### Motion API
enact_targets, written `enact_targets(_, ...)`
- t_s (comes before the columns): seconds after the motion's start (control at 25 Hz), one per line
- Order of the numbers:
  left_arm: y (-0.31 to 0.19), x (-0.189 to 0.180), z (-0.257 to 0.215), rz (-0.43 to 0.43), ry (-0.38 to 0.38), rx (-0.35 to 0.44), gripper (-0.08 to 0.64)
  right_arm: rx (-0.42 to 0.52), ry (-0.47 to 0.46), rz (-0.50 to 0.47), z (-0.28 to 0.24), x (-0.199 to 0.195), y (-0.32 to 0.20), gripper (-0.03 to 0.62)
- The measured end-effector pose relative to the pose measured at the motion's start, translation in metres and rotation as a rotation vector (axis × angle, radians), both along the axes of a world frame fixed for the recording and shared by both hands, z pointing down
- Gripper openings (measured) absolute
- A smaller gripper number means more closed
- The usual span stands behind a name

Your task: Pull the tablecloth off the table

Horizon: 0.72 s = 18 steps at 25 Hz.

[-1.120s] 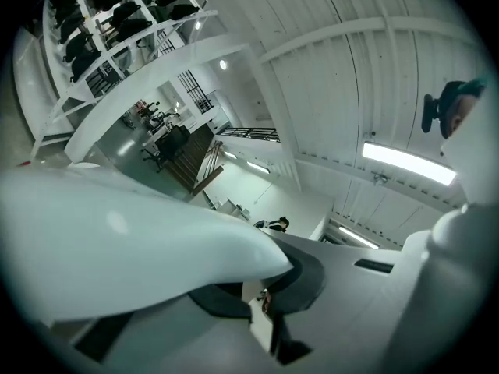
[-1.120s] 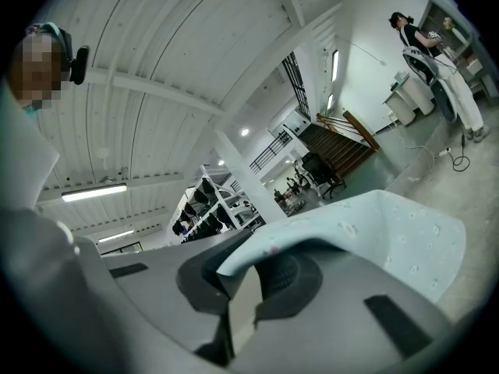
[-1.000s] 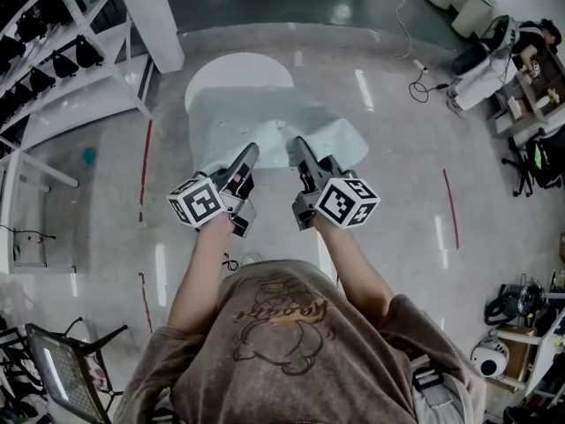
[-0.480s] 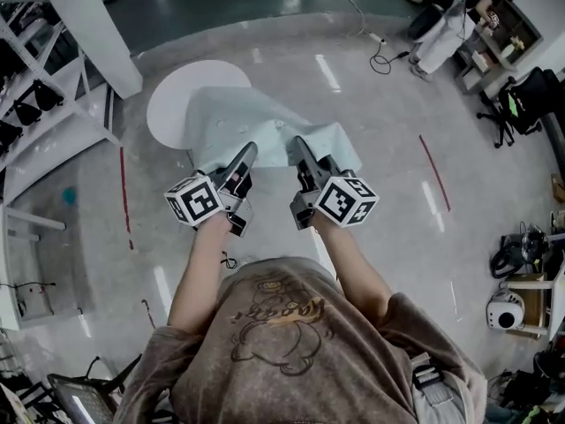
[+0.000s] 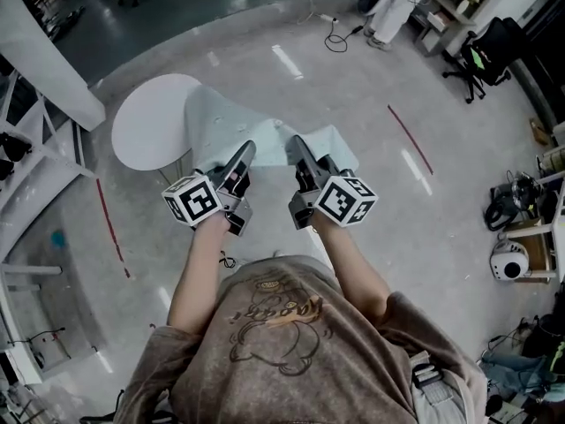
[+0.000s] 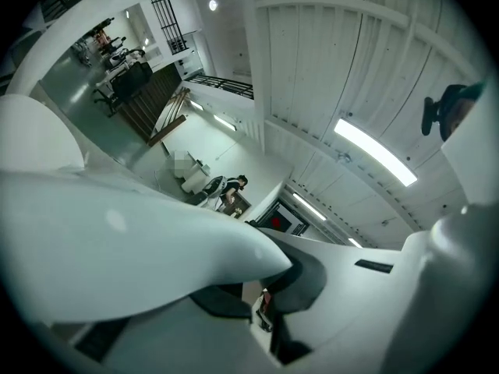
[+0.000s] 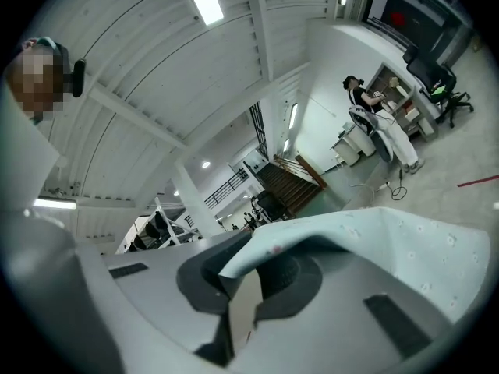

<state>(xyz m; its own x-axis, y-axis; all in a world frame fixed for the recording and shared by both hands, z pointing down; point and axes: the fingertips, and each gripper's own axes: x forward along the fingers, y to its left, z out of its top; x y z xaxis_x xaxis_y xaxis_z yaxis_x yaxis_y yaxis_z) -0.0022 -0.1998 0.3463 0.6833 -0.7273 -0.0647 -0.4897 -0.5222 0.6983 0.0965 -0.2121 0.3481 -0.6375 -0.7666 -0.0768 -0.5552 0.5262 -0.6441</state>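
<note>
The pale green tablecloth [image 5: 225, 122] hangs stretched between the round white table [image 5: 146, 126] and my two grippers; only its far end still lies on the tabletop. My left gripper [image 5: 248, 147] is shut on the cloth's near edge, and my right gripper [image 5: 297, 142] is shut on the same edge beside it. In the left gripper view the cloth [image 6: 117, 248] billows over the jaws of the left gripper [image 6: 261, 306]. In the right gripper view the cloth [image 7: 405, 248] folds down into the shut right gripper [image 7: 242, 302].
White shelving [image 5: 26, 162] and a pillar [image 5: 44, 51] stand at the left. Red tape lines [image 5: 408, 138] mark the glossy floor. Office chairs [image 5: 490, 47], a floor cable [image 5: 327, 18] and assorted equipment [image 5: 512, 259] sit at the right.
Both grippers have drawn the cloth away from the table. The table has shifted left in the head view and more of its bare white top shows.
</note>
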Motion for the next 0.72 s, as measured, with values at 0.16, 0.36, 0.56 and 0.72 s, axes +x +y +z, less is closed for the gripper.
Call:
enact_targets(0.16,-0.006,0.024,-0.001,0.060,-0.057,0.016,0.020,-0.014,-0.018,0.062,0.002,0.024,0.000,0.017)
enact_targets(0.36,-0.014,0.057,0.002,0.134,-0.080,0.003,0.020,-0.007,0.006,0.128,0.001,0.055,0.002,0.015)
enact_targets(0.56,-0.015,0.089,0.013,0.200,-0.139,-0.020,0.020,-0.006,0.084,0.186,0.007,0.081,0.008,0.014)
enact_targets(0.72,-0.010,0.114,0.024,0.251,-0.156,-0.047,0.020,-0.003,0.128,0.222,0.011,0.102,0.016,0.012)
